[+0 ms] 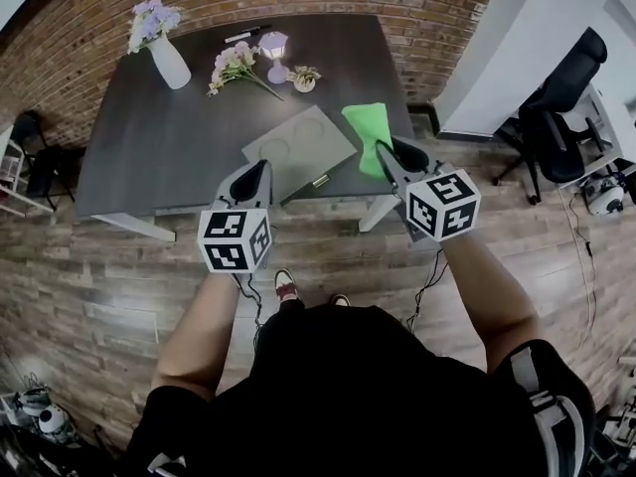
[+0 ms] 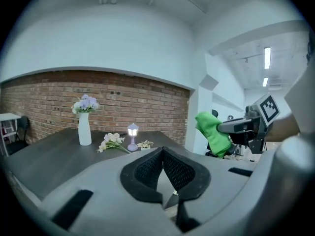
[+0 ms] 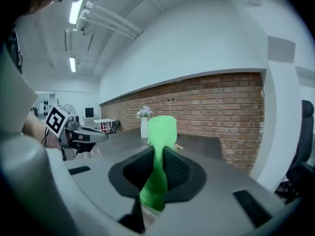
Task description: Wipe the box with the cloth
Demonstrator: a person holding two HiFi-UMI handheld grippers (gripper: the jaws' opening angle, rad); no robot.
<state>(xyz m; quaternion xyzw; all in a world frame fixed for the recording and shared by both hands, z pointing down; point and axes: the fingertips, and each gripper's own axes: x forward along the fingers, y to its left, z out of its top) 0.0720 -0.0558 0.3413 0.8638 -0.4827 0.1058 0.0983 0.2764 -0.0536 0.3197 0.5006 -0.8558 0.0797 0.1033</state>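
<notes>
A: Green cloth (image 1: pixel 370 132), count 1. Location?
B: Pinched between the jaws of the right hand-held gripper (image 1: pixel 390 159) and held up in the air. In the head view it sits over the front right part of the surface (image 1: pixel 159 137), just right of the box (image 1: pixel 298 149).
A: Boxes?
B: 1. Grey, flat, two round marks on the lid. It lies near the front edge, right of middle, turned at an angle to that edge.
A: Left hand-held gripper (image 1: pixel 256 174)?
B: Jaws pressed together at the tips, nothing between them. It hovers at the front edge, just left of the box.
A: Other items on the surface?
B: Back left corner: 1 white vase (image 1: pixel 169 63) with purple flowers. Toward the back edge: 1 loose bunch of flowers (image 1: pixel 234 68), 1 small lit lamp (image 1: pixel 274 53), 1 pen (image 1: pixel 243 35).
</notes>
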